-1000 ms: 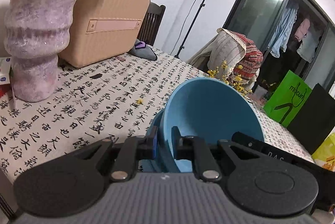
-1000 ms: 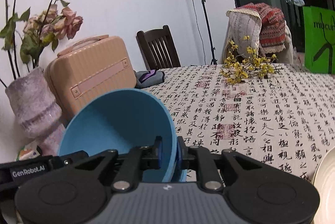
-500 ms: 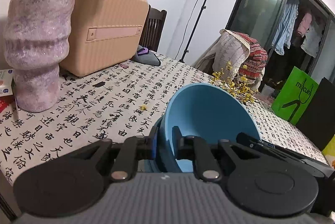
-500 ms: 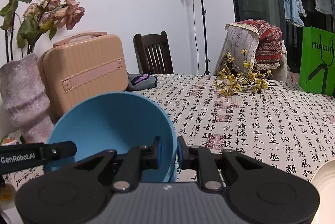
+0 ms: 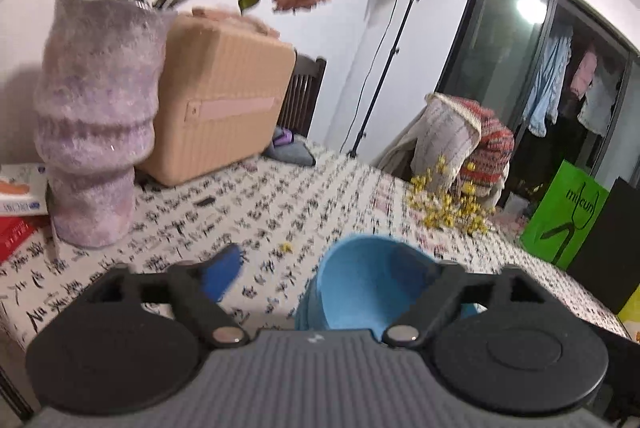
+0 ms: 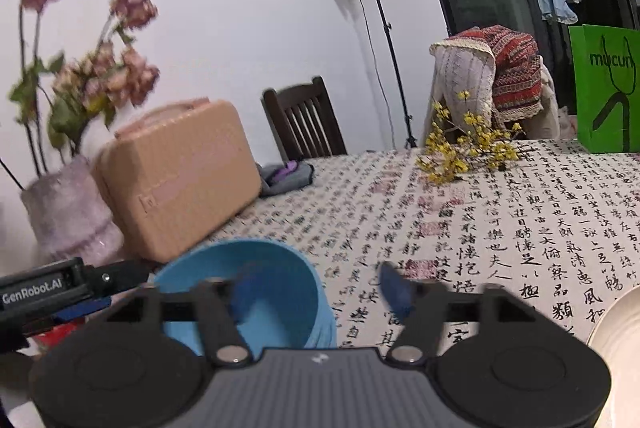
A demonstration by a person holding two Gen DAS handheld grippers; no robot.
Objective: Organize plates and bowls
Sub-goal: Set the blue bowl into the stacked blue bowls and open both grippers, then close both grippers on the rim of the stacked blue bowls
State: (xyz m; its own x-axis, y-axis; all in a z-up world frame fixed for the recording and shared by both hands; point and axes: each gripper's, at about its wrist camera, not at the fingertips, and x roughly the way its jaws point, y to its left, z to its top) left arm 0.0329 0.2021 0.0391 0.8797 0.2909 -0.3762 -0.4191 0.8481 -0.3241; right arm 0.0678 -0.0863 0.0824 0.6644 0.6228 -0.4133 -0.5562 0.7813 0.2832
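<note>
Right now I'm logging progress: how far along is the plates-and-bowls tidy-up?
Done: the blue bowl sits on the table, seemingly nested in another blue one. In hand: nothing; the left gripper and right gripper are opening, pads off the rim. Left: at least the white plate at the table's edge, still apart.

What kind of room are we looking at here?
Most likely a home dining or living room: a table under a calligraphy-print tablecloth, a wooden chair pushed up to it, and clothes hanging behind a glass door.
</note>
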